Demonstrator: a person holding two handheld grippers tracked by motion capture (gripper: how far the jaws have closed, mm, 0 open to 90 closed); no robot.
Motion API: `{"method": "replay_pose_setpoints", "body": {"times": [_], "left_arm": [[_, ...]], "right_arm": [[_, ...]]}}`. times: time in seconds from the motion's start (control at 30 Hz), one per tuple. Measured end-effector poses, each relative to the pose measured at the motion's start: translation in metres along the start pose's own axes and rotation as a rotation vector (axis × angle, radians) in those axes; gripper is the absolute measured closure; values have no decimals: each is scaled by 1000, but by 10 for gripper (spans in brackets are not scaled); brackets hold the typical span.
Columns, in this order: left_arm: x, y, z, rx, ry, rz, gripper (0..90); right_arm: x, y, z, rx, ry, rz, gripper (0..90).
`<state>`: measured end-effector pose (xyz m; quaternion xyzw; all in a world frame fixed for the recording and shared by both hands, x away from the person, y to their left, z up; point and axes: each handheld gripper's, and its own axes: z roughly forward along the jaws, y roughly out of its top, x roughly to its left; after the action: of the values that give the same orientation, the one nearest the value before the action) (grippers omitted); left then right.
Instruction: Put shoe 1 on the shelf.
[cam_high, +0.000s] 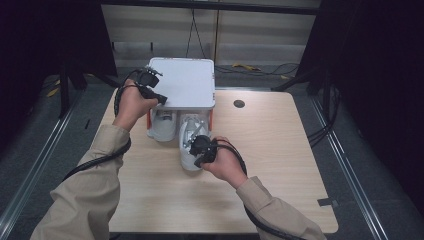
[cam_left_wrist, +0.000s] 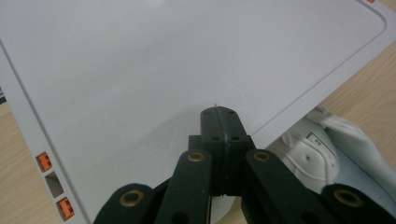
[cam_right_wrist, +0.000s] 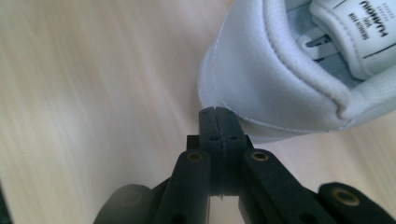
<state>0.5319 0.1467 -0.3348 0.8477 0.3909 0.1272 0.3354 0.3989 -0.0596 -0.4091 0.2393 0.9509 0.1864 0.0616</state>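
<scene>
A white box with a flat lid and orange fittings stands at the back of the wooden table. Two white sneakers poke out from under its front edge, one on the left and one on the right. My left gripper is shut with nothing in it, its tip over the lid near the front left corner. A sneaker shows below that edge. My right gripper is shut and empty, its tip just short of the right sneaker's heel.
A round dark hole sits in the tabletop to the right of the box. Bare wood spreads to the right and toward the near edge. Dark curtains and cables surround the table.
</scene>
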Motion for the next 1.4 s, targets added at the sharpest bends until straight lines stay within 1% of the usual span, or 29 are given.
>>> {"method": "replay_pose_setpoints", "body": {"times": [0.07, 0.1, 0.17, 0.23, 0.33, 0.47, 0.6, 0.63, 0.67, 0.7, 0.73, 0.8, 0.9, 0.97, 1.0, 1.03, 1.13, 1.17, 1.23, 1.4], "left_arm": [[0, 0, 0, 0, -2, 1, 900], [0, 0, 0, -1, -2, 0, 900], [1, -1, 0, -5, -7, -3, 900], [2, -1, 0, -9, -10, -6, 900], [2, -1, 0, -10, -10, -4, 900], [2, -1, 1, -12, -13, -5, 900], [1, -1, 1, -11, -11, -3, 900], [1, -1, 1, -9, -9, 3, 900], [1, -1, 1, -9, -9, 3, 900], [1, -1, 1, -9, -9, 2, 900], [1, -1, 1, -10, -11, -1, 900], [2, -1, 1, -14, -14, -10, 900], [3, -2, 1, -20, -19, -15, 900], [4, -3, 1, -24, -25, -20, 900], [4, -3, 1, -23, -28, -20, 900], [4, -3, 1, -23, -31, -23, 900], [4, -2, 1, -20, -29, -17, 900], [4, -2, 1, -19, -29, -16, 900], [4, -2, 2, -19, -27, -17, 900], [4, -2, 1, -23, -29, -20, 900]], "right_arm": [[-5, 4, 0, 6, -24, 3, 900], [-8, 6, 1, 6, -27, 16, 900], [-12, 9, 3, -2, -32, 16, 900], [-16, 14, 6, 2, -44, 21, 900], [-21, 18, 9, -5, -40, 34, 900], [-26, 25, 13, -13, -50, 44, 900], [-33, 30, 16, -19, -73, 33, 900], [-34, 30, 16, -15, -76, 42, 900], [-36, 31, 17, -18, -84, 37, 900], [-37, 32, 18, -23, -82, 38, 900], [-38, 33, 18, -26, -81, 47, 900], [-39, 35, 19, -29, -95, 43, 900], [-41, 39, 21, -29, -101, 43, 900], [-43, 41, 23, -33, -110, 30, 900], [-43, 42, 23, -29, -109, 43, 900], [-43, 43, 23, -34, -108, 38, 900], [-45, 46, 24, -34, -115, 33, 900], [-45, 46, 25, -35, -119, 21, 900], [-45, 47, 26, -39, -128, 23, 900], [-49, 49, 29, -47, -133, 32, 900]]}}
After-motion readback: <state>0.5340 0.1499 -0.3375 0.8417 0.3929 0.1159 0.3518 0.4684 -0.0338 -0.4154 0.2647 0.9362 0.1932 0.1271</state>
